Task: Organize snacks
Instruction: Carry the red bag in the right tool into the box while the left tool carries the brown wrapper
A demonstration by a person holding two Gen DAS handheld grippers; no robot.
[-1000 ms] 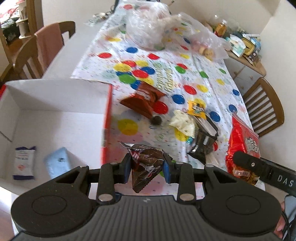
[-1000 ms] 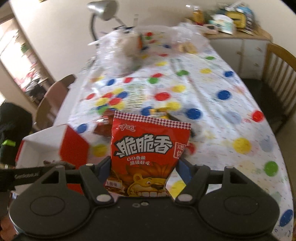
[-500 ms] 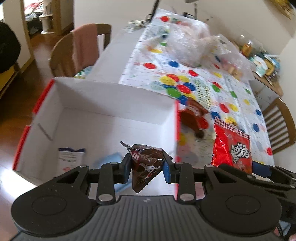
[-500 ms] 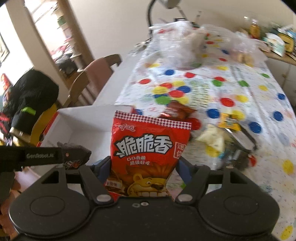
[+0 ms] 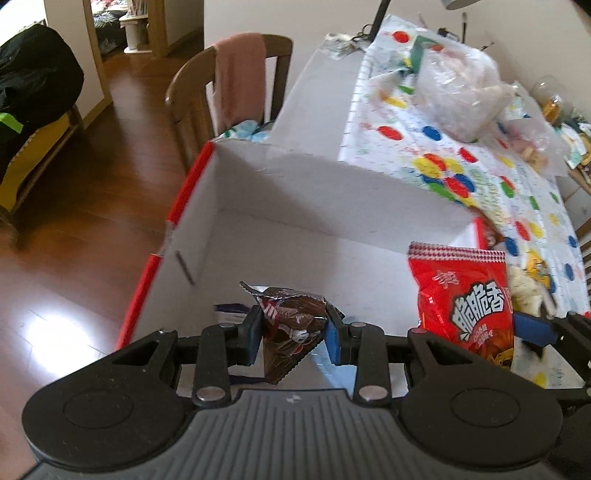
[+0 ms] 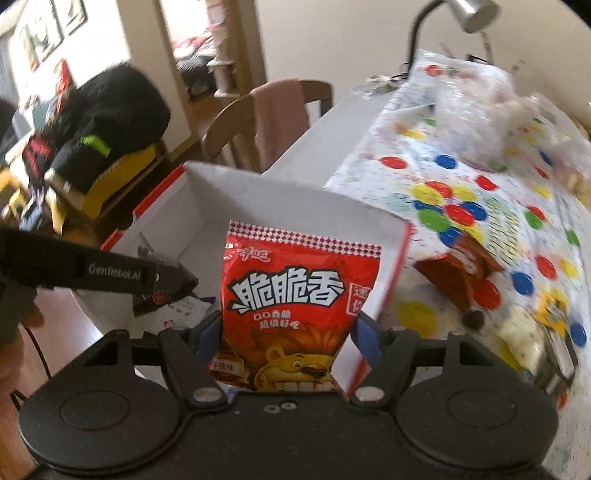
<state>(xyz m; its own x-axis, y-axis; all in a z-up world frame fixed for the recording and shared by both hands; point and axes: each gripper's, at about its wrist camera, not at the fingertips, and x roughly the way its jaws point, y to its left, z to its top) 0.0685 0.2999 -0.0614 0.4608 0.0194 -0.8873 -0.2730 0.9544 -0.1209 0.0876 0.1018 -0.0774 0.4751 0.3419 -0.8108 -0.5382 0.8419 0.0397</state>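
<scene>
Hovering now over box (image 5: 332, 206), both tongs (image 5: 293, 334)

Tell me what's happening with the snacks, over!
Left gripper shut on brown snack packet, over the white box. Right gripper shut on red snack bag, at the box too. Nothing blocking the drop.

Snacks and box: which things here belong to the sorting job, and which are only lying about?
Job:
- brown packet in left gripper
- red bag in right gripper
- white box
- loose snacks on the table, e.g. brown pouch

Lying about:
- chair with pink cloth
- lamp
- clear plastic bags
- black bag
</scene>
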